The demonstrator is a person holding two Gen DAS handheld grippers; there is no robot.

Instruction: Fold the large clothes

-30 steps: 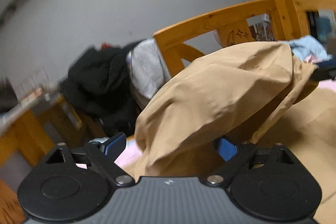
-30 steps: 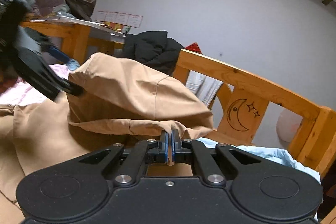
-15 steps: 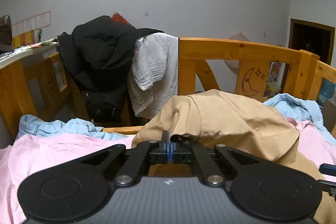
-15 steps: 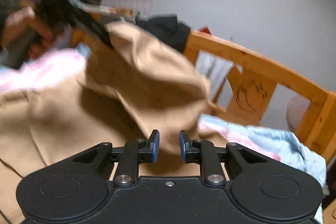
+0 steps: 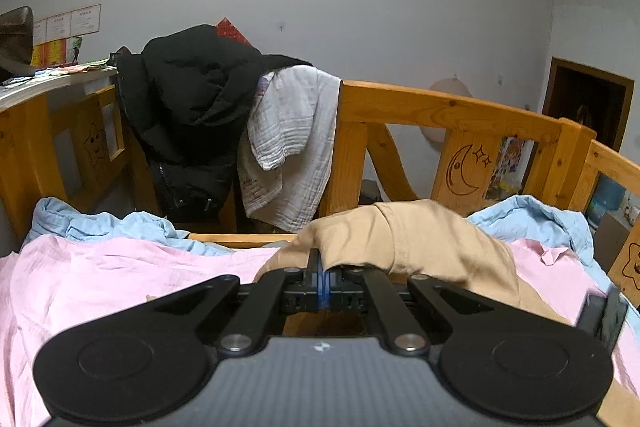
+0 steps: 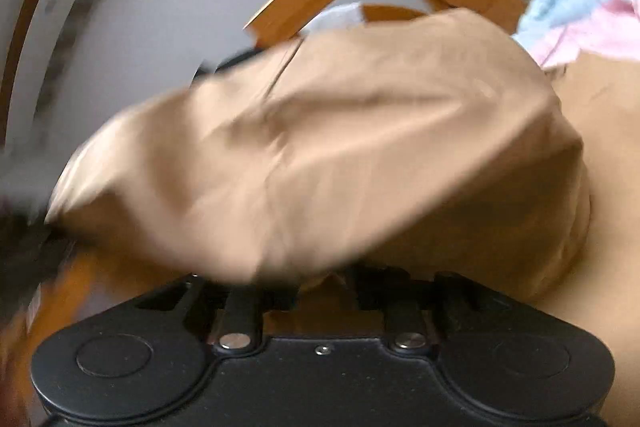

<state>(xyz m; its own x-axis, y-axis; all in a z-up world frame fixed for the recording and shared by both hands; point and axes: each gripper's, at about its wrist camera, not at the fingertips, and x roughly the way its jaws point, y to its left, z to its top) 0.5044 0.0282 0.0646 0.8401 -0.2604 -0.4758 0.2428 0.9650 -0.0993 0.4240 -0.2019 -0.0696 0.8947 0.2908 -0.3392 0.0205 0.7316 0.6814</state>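
A large tan garment (image 5: 404, 239) lies bunched on the pink sheet (image 5: 92, 283) of the bed. My left gripper (image 5: 322, 279) is shut on an edge of the tan garment near the bed's middle. In the right wrist view the tan garment (image 6: 320, 147) fills the frame, blurred, and drapes over my right gripper (image 6: 320, 283); its fingertips are hidden under the cloth. The right gripper's tip shows at the lower right of the left wrist view (image 5: 602, 315).
A wooden bed rail (image 5: 448, 111) with a moon carving runs along the far side. A black jacket (image 5: 192, 107) and a white cloth (image 5: 292, 147) hang over it. Light blue fabric (image 5: 532, 219) lies bunched by the rail. A doorway (image 5: 584, 107) stands at far right.
My left gripper closed on the tan garment's edge and lowered it toward the bed. My right gripper opened, let go of the fabric, and swung sharply, its view now tilted and blurred.
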